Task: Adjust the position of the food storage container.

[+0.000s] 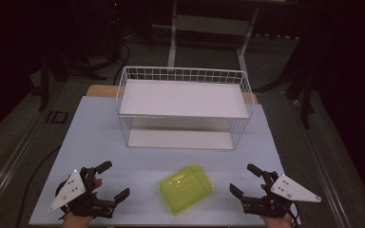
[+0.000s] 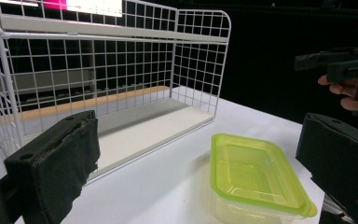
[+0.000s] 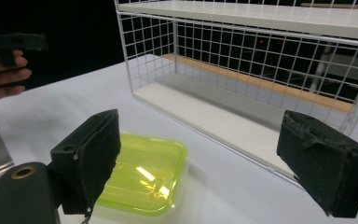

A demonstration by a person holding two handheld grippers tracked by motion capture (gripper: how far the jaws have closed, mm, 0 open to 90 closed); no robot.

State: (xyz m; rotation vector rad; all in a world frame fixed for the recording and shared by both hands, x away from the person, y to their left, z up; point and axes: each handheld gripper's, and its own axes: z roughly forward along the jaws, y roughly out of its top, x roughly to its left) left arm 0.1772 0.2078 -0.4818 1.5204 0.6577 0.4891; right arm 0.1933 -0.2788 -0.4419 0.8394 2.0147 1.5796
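Both the left gripper and the right gripper are being held wide open, flanking the green container near the table's front edge.

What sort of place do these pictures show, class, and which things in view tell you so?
Probably a lab or recording workspace, not a home: a dark room, a white table holding just a wire shelf rack and a green lidded container, with hand-held left gripper and right gripper ready.

White bench, rack and box

The bench carries a white wire rack at its far middle, with a shelf board on top and another at its base, and a lidded yellow-green plastic box lying near the front edge.
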